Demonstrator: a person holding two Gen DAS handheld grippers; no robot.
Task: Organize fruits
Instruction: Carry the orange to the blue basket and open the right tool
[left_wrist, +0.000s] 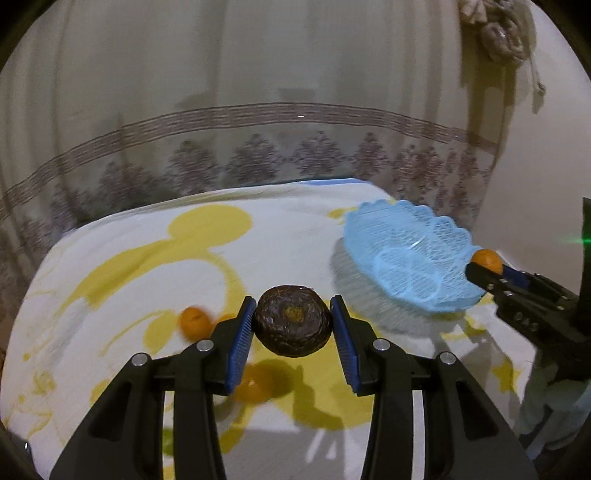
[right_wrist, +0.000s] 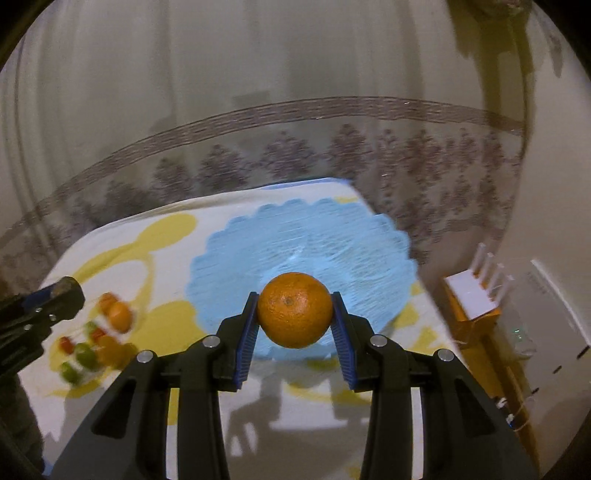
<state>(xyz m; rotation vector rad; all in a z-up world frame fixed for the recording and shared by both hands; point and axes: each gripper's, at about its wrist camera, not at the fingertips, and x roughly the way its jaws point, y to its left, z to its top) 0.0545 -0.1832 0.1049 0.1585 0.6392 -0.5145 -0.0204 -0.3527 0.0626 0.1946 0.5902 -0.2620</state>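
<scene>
- The blue basket (right_wrist: 236, 258) is the biggest thing here: an open lattice dish with a scalloped rim, sitting on the right half of the counter (left_wrist: 295, 218) under its white-and-yellow cloth. It looks like thin, light plastic, so I'd expect it to skate or tip if you press on its rim; lower fruit into the middle and don't lean on the edge.
- Your left hand-held gripper (left_wrist: 293, 326) is closed partway around a dark brown fruit (left_wrist: 291, 319), one blue ribbed pad on each flank at its widest girth. The skin looks rough and a little wrinkled, so grip should be good, but it may be soft underneath; I'd hold only as tight as needed.
- Your right hand-held gripper (right_wrist: 295, 321) is likewise closed on an orange (right_wrist: 294, 309), pads on opposite sides at the equator, held over the near edge of the basket. The peel looks firm and pebbled, with some give; being round, it could roll once released, so let go low.
- Loose oranges (left_wrist: 194, 321) lie on the cloth to the left, well apart from the basket. Take each across its widest part.
- Smaller red and green pieces (right_wrist: 79, 350) sit beside them, blurred; what they are I cannot tell. They look small and light, likely to squirt out of a pinch that is off-centre.
</scene>
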